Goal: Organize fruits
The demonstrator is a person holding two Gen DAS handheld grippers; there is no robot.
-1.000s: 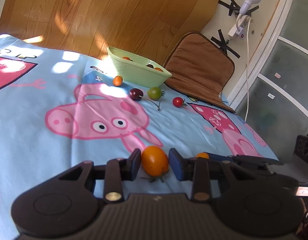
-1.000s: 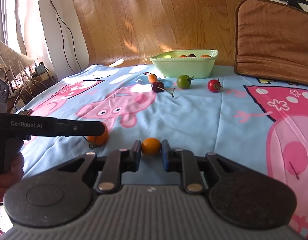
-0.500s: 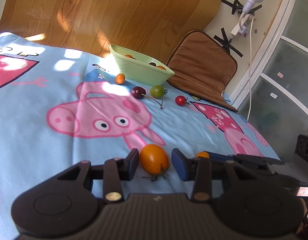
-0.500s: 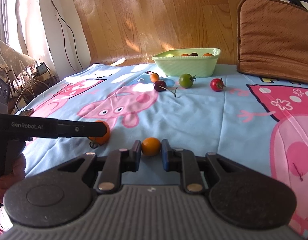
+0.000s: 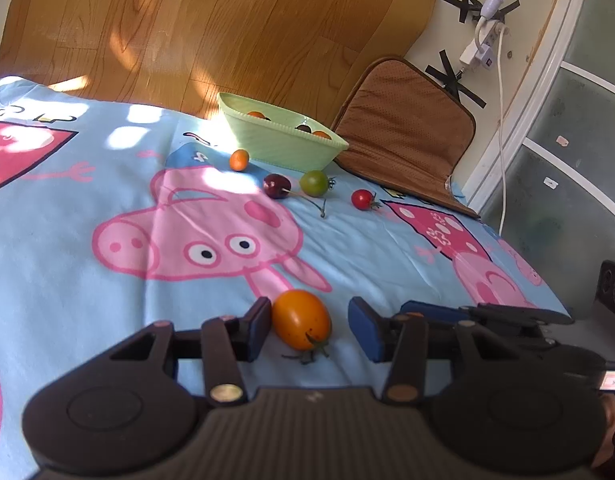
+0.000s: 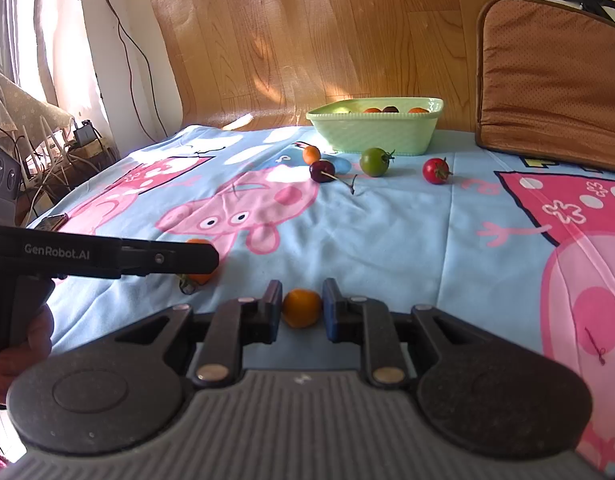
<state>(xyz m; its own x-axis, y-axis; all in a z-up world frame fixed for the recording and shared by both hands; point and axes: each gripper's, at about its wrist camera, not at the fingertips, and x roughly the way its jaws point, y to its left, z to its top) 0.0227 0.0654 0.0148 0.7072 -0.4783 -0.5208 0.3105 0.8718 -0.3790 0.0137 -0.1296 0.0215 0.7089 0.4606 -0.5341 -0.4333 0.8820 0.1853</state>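
Blanket (image 5: 87, 280): orange tomato (image 5: 301, 319) between open left jaws; right jaws pinch small orange fruit (image 6: 302, 307).

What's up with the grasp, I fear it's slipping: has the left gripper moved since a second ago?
Yes. The left gripper has opened wider: its right finger has drawn away from the orange tomato resting on the blanket, leaving a gap.

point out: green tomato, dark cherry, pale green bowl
round green tomato (image 6: 374, 162), right wrist view, centre of its skin.
dark red cherry with long stem (image 6: 321, 170), right wrist view, middle of the fruit body.
pale green ribbed plastic bowl (image 6: 373, 134), right wrist view, front outer wall below the rim.
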